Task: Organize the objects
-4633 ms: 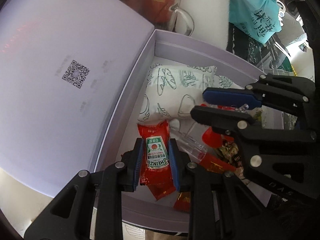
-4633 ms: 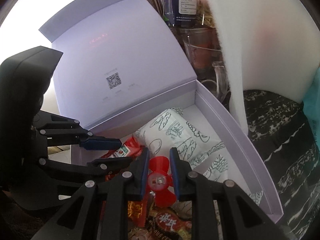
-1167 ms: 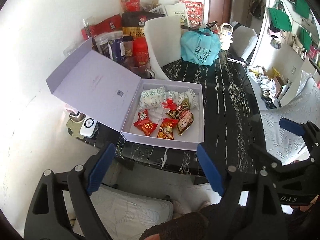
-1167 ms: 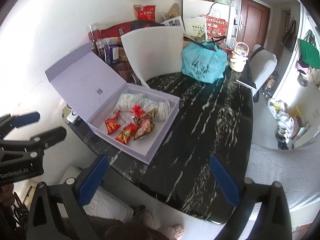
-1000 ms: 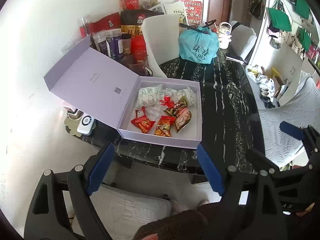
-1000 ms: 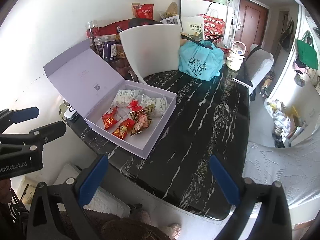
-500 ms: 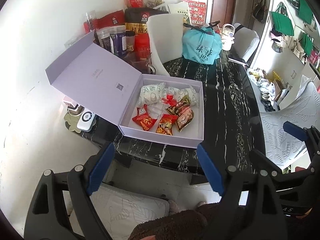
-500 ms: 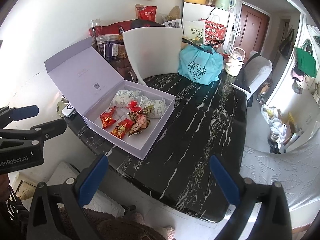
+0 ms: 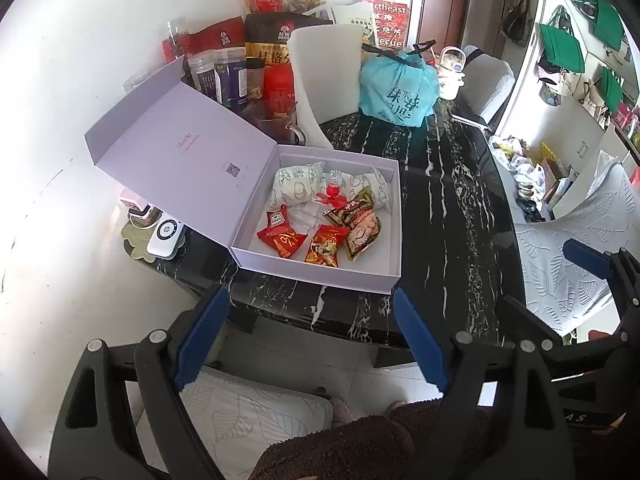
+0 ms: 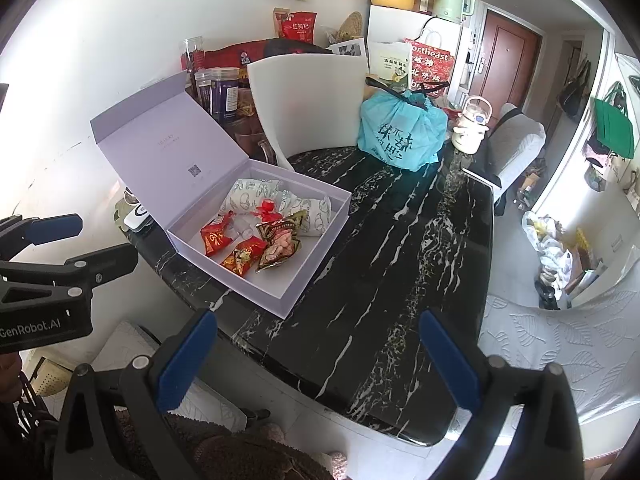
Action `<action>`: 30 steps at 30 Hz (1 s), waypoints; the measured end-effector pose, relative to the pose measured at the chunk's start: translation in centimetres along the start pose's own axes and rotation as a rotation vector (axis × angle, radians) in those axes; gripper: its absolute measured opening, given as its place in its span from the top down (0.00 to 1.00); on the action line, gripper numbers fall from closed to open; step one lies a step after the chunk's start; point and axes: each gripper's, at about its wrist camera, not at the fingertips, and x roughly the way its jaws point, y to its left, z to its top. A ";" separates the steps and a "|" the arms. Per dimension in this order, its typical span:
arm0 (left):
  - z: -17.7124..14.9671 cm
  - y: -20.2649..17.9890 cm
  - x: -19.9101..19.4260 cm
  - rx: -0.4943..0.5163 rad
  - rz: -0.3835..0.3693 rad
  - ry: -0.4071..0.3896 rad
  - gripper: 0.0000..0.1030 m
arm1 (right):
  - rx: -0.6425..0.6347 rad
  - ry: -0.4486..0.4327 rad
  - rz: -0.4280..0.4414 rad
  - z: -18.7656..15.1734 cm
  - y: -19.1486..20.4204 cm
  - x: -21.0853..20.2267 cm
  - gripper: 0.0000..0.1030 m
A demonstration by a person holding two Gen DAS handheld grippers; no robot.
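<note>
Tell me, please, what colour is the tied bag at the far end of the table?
The bag is turquoise with dark lettering, clearest in the right wrist view.

Behind the open box (image 9: pixel 320 272), jars (image 9: pixel 224 76) stand partly hidden by its raised lid (image 9: pixel 180 160); the lid's small print is too fine to read.

box (image 9: pixel 320 276) open-topped; raised lid (image 9: pixel 180 160) flanks left

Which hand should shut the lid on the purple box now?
Left, probably. The lid stands open on the box's left side, nearer the left gripper. The right gripper sits further right. Both are open, empty.
</note>
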 end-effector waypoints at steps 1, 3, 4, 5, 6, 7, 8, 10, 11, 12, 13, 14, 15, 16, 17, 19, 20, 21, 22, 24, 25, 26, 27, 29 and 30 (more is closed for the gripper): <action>0.0 0.0 0.0 -0.001 -0.002 -0.001 0.19 | 0.000 -0.001 0.000 0.0 0.0 0.0 0.01; -0.1 0.0 0.0 -0.002 0.000 0.003 0.19 | -0.002 -0.002 0.002 0.0 0.0 0.0 0.01; -0.1 0.0 0.0 -0.001 0.000 0.004 0.19 | -0.003 -0.003 0.002 0.0 0.1 0.0 0.01; -0.1 0.0 -0.1 -0.003 0.002 0.006 0.19 | -0.003 -0.003 0.003 0.0 0.1 0.0 0.01; -0.2 0.0 -0.1 -0.005 0.003 0.006 0.19 | -0.004 -0.004 0.003 0.0 0.1 0.0 0.01; -0.3 0.0 -0.1 -0.007 0.004 0.007 0.19 | -0.005 -0.005 0.004 0.0 0.2 0.0 0.01; -0.4 0.1 -0.2 -0.010 0.007 0.007 0.19 | -0.005 -0.005 0.004 0.0 0.2 -0.1 0.01; -0.5 0.1 -0.2 -0.012 0.010 0.009 0.19 | -0.007 -0.005 0.006 -0.1 0.3 -0.1 0.01; -0.5 0.1 -0.3 -0.013 0.011 0.009 0.19 | -0.009 -0.006 0.006 -0.1 0.3 -0.2 0.01; -0.6 0.1 -0.3 -0.014 0.013 0.010 0.19 | -0.010 -0.006 0.007 -0.2 0.3 -0.2 0.01; -0.6 0.1 -0.3 -0.014 0.014 0.010 0.19 | -0.010 -0.006 0.007 -0.2 0.3 -0.2 0.01; -0.7 0.0 -0.3 -0.014 0.015 0.011 0.19 | -0.010 -0.006 0.008 -0.2 0.3 -0.3 0.01; -0.8 0.0 -0.3 -0.014 0.016 0.012 0.19 | -0.010 -0.006 0.007 -0.2 0.3 -0.2 0.01; -0.8 0.0 -0.3 -0.014 0.016 0.013 0.19 | -0.010 -0.006 0.008 -0.2 0.3 -0.2 0.01; -0.9 -0.1 -0.3 -0.015 0.017 0.014 0.19 | -0.011 -0.006 0.008 -0.2 0.3 -0.3 0.01; -1.0 -0.1 -0.3 -0.016 0.017 0.016 0.19 | -0.012 -0.007 0.009 -0.4 0.4 -0.4 0.01; -1.1 -0.1 -0.3 -0.017 0.017 0.017 0.19 | -0.011 -0.005 0.009 -0.3 0.4 -0.3 0.01; -1.1 -0.1 -0.4 -0.017 0.018 0.017 0.19 | -0.009 -0.004 0.010 -0.4 0.4 -0.3 0.01; -1.2 -0.1 -0.4 -0.017 0.019 0.017 0.19 | -0.010 -0.004 0.010 -0.5 0.4 -0.4 0.01; -1.3 -0.1 -0.4 -0.018 0.020 0.017 0.19 | -0.011 -0.006 0.012 -0.6 0.5 -0.6 0.01; -1.3 -0.1 -0.4 -0.018 0.020 0.017 0.19 | -0.012 -0.007 0.013 -0.7 0.5 -0.6 0.01; -1.4 -0.2 -0.4 -0.018 0.021 0.018 0.19 | -0.013 -0.007 0.015 -0.8 0.5 -0.7 0.01; -1.5 -0.2 -0.4 -0.017 0.022 0.020 0.19 | -0.013 -0.006 0.016 -0.8 0.5 -0.7 0.01; -1.7 -0.2 -0.5 -0.018 0.022 0.022 0.19 | -0.014 -0.007 0.018 -0.8 0.5 -0.7 0.01; -1.8 -0.3 -0.5 -0.018 0.024 0.023 0.19 | -0.014 -0.006 0.018 -0.9 0.5 -0.7 0.01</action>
